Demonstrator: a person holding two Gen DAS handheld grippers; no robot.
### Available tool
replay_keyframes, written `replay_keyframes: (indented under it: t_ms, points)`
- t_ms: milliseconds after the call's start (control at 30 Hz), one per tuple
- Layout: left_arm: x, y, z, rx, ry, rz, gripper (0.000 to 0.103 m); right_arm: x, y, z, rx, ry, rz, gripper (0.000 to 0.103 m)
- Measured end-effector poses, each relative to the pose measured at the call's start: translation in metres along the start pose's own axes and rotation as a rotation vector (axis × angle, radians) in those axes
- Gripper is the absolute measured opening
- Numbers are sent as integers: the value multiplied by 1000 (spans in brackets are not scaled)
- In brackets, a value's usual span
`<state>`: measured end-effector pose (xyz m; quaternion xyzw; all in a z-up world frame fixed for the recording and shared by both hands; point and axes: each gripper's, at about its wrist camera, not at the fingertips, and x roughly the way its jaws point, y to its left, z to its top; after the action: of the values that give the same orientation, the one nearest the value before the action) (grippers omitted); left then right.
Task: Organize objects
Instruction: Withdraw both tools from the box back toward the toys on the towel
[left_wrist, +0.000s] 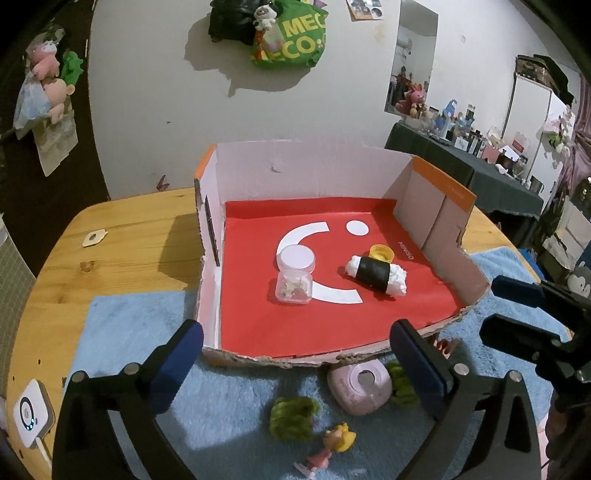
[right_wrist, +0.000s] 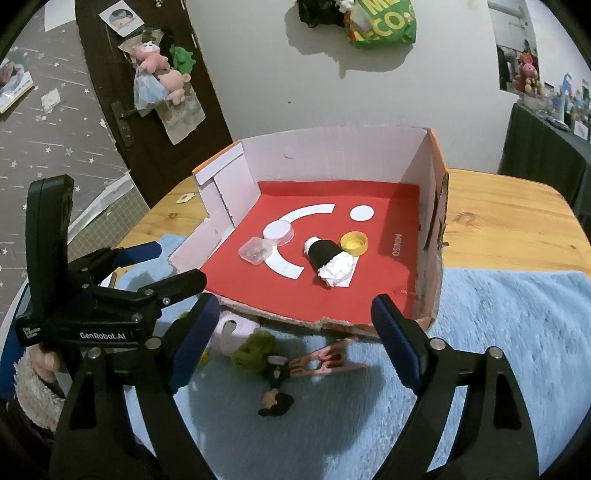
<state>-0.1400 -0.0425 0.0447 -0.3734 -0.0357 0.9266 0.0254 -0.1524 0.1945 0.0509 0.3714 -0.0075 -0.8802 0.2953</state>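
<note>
Both grippers hang above the blue towel (right_wrist: 517, 332) in the lower half of each frame, and both are spread wide with nothing between the fingers. The left gripper (left_wrist: 295, 354) and the right gripper (right_wrist: 291, 321) face the open front of the cardboard box (left_wrist: 306, 166), which fills the middle of each frame.

The step in hand seems to be to pick one of the loose things from the towel. To do it well, the person should choose one thing only, lower the fingers on both sides of it, close firmly, and lift it over the torn front edge before releasing it on the red floor.

In the box there are three things: one clear jar (left_wrist: 294, 275), one black-and-white roll (left_wrist: 376, 275) and one yellow cap (left_wrist: 381, 253). On the towel, at the bottom of the left view, lie one pink round case (left_wrist: 360, 387), two green fuzzy lumps (left_wrist: 293, 415), and one blond figurine (left_wrist: 332, 443). The right view adds one pink clothespin (right_wrist: 327, 363) and one dark-haired figurine (right_wrist: 277, 398).
</note>
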Motion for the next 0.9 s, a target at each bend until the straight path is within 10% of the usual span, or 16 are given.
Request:
replay_keyframes:
  t_ms: [900]
  points:
    - [-20, -9, -32, -2, 19, -5, 103, -31, 18, -29, -20, -46, -17, 86]
